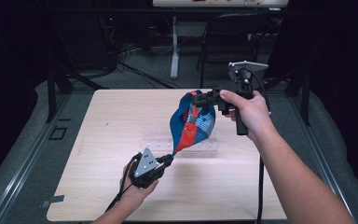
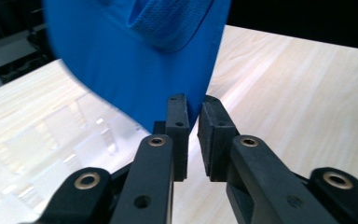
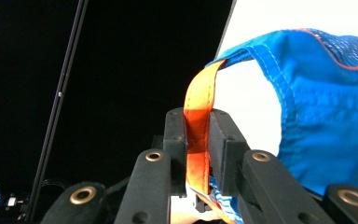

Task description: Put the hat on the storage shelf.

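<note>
Blue garment (image 1: 193, 126), with orange strap and patterned panel, hanging above the wooden table (image 1: 112, 140) between my two grippers. High view: my right gripper (image 1: 196, 99) holds the top of the garment up over the table's far half; my left gripper (image 1: 168, 158) meets its lowest corner, nearer to me. A clear plastic tray (image 1: 161, 142) lies on the table below the cloth. I judge the lift done and the second grasp just being made; spreading or folding is left.

Left gripper view: my jaws stand nearly together, with a narrow gap. The blue fabric's (image 2: 135, 70) tip comes down to that gap; whether the pads already pinch it I cannot tell.

Right gripper view: my jaws are clamped on the orange strap (image 3: 198, 135), which rises to the blue hem (image 3: 317, 112). The garment's overall shape, bunched as it hangs, is hard to make out.
</note>
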`<state>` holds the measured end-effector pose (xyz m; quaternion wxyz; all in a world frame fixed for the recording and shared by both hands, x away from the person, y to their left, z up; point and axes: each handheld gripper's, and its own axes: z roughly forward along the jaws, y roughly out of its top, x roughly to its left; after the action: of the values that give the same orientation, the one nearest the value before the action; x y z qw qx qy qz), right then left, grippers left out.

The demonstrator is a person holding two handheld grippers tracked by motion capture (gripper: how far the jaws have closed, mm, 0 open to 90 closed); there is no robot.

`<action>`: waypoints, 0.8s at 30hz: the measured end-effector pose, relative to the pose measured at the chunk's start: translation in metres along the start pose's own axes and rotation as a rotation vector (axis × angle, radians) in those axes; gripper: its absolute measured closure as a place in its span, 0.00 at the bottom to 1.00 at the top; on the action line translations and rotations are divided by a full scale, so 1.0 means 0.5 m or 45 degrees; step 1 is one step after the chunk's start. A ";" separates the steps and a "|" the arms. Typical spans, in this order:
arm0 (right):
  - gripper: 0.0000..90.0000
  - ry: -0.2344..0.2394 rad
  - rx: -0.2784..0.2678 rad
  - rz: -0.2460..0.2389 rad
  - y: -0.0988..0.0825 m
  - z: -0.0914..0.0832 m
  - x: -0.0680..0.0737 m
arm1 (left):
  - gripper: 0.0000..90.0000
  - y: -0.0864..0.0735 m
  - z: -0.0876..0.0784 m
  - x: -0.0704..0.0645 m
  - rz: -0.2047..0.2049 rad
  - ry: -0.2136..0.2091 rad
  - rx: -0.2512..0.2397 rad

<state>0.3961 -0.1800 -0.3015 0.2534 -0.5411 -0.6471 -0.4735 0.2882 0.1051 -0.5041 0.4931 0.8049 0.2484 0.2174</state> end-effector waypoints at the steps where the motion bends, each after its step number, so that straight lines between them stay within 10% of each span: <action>1: 0.87 -0.002 0.000 -0.001 0.001 0.000 0.000 | 0.94 0.000 0.001 0.002 0.002 0.007 -0.004; 24: 0.87 -0.002 -0.010 0.063 0.017 0.037 -0.067 | 0.98 -0.012 0.062 0.048 -0.043 0.014 -0.020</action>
<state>0.4173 -0.1794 -0.3347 0.2626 -0.5583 -0.6319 -0.4691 0.3242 0.1008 -0.5198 0.5017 0.7955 0.2629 0.2153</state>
